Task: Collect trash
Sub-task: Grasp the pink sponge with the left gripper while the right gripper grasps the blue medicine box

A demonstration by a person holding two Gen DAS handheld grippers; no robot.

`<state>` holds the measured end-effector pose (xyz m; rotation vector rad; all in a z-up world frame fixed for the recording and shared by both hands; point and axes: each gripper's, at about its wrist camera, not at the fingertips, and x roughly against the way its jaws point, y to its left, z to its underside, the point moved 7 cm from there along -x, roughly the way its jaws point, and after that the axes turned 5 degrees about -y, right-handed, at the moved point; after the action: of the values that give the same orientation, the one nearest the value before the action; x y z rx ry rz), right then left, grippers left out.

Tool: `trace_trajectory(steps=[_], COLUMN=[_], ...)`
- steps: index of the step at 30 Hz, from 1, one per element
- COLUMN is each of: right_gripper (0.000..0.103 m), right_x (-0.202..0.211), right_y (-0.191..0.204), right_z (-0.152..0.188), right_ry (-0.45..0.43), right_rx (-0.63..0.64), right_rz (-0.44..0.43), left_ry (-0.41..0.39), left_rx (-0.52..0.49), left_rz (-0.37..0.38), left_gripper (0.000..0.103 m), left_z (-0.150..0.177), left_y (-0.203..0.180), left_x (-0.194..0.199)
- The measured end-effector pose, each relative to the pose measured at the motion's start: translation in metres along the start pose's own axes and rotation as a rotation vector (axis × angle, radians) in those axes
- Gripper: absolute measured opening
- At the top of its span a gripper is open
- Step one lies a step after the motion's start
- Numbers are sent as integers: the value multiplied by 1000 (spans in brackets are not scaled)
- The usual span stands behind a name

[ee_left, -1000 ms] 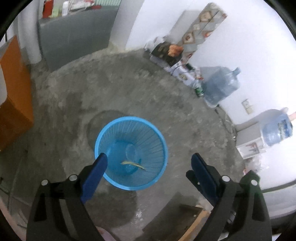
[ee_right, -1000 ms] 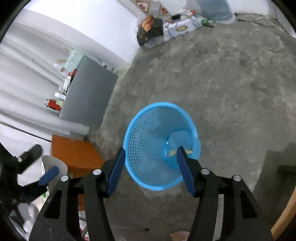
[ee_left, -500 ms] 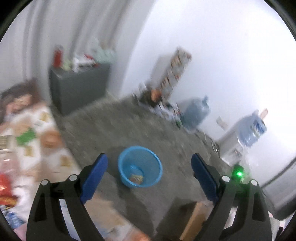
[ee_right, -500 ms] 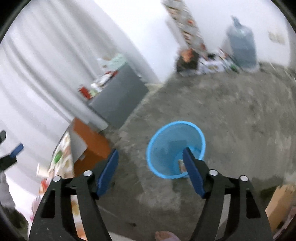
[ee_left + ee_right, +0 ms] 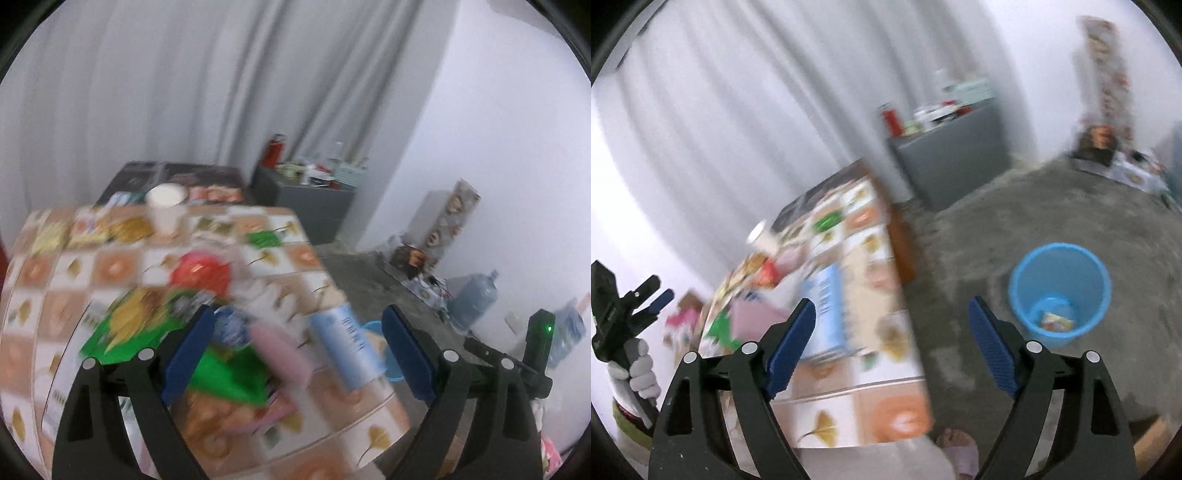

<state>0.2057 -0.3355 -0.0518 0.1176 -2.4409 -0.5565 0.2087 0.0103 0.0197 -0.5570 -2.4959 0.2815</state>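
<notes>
Both views are blurred by motion. My left gripper (image 5: 295, 350) is open and empty above a table with a patterned cloth (image 5: 74, 266). On the table lie a light blue pack (image 5: 347, 347), a pink pack (image 5: 280, 350), green wrappers (image 5: 229, 376) and a red item (image 5: 199, 273). My right gripper (image 5: 890, 347) is open and empty over the table's corner (image 5: 894, 413). The blue basket (image 5: 1060, 291) stands on the floor to the right with some trash inside. The left gripper also shows in the right wrist view (image 5: 653, 295).
A white paper cup (image 5: 166, 206) stands at the table's far side. A grey cabinet (image 5: 953, 166) with bottles stands by the curtain. Water jugs (image 5: 472, 302) and clutter line the far wall. A foot in a slipper (image 5: 956, 450) is near the table's corner.
Both grippers have swung up and away from above the blue basket toward the table. The basket now sits far right in the right view and is almost hidden in the left view.
</notes>
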Motion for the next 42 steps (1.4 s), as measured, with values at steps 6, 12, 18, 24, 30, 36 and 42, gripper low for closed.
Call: trace_trajectory(steps=[6, 12, 18, 24, 30, 36, 42], right_gripper=[83, 83, 83, 83, 82, 82, 82], right_x=[-47, -93, -116, -126, -131, -135, -139], right_y=[61, 90, 97, 99, 98, 101, 99], right_z=[18, 34, 37, 39, 43, 48, 48], right_ry=[104, 169, 187, 202, 219, 225, 225], right_rx=[147, 284, 305, 305, 305, 327, 330], right_rz=[-24, 49, 100, 116, 118, 118, 137], left_ry=[5, 28, 117, 210, 290, 330, 333], left_rx=[58, 127, 146, 205, 219, 261, 250], left_rz=[-74, -27, 95, 137, 83, 21, -10], left_gripper=[90, 80, 75, 73, 65, 58, 47], left_z=[26, 25, 31, 39, 52, 62, 64], left_y=[41, 51, 21, 4, 4, 16, 19], left_x=[20, 22, -10, -61, -98, -119, -128])
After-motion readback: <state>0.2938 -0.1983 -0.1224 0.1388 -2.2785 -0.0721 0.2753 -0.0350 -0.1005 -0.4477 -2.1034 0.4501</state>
